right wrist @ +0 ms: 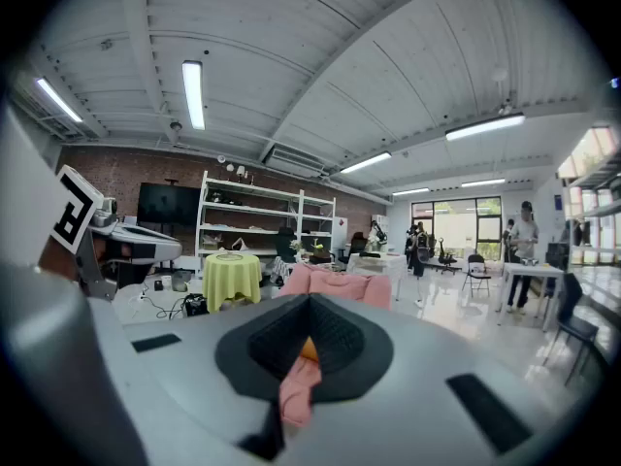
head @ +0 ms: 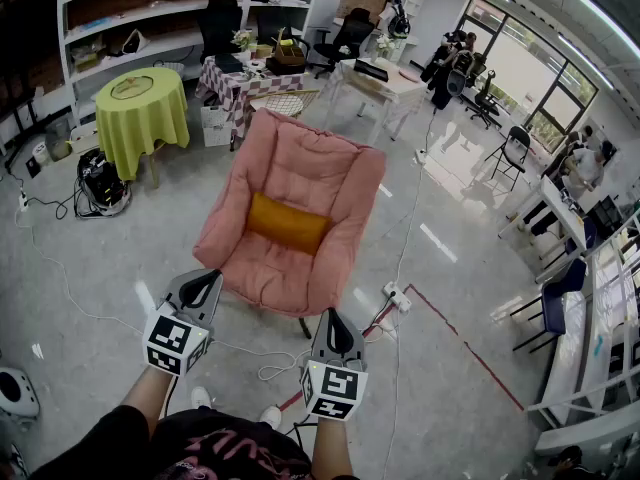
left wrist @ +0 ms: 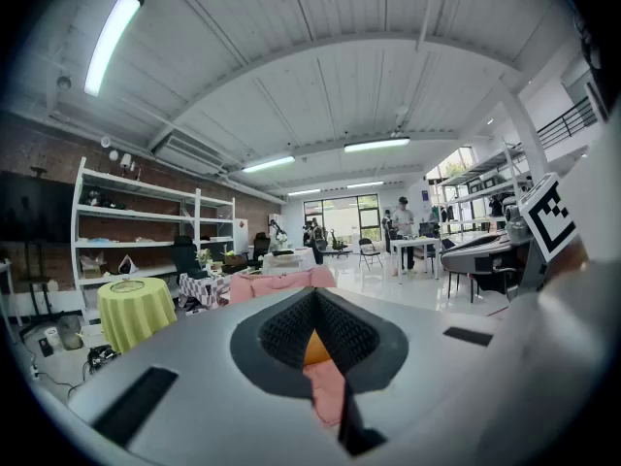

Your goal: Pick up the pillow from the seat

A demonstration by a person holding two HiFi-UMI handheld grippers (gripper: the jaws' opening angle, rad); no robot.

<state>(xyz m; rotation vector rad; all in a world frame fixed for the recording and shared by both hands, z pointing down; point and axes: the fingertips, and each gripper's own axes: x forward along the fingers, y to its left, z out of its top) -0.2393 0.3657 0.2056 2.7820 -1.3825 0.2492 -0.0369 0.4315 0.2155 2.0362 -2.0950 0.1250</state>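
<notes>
A mustard-orange pillow (head: 288, 224) lies across the seat of a padded pink armchair (head: 300, 173) in the middle of the head view. Both grippers hang in front of the chair's near edge, short of the pillow. My left gripper (head: 203, 282) is shut and empty, just left of the seat's front corner. My right gripper (head: 333, 322) is shut and empty too, below the seat's front right. In the left gripper view the pillow (left wrist: 315, 349) and pink seat (left wrist: 330, 396) show through the notch of the closed jaws. The right gripper view gives the same glimpse of the pillow (right wrist: 307, 348) and the chair (right wrist: 338, 284).
A round table with a yellow-green cloth (head: 140, 108) and a black bag (head: 100, 183) stand left of the chair. A checkered table (head: 240, 78) and a white table (head: 385, 83) stand behind it. A power strip (head: 396, 297), cables and a red floor line (head: 470, 353) lie to the right.
</notes>
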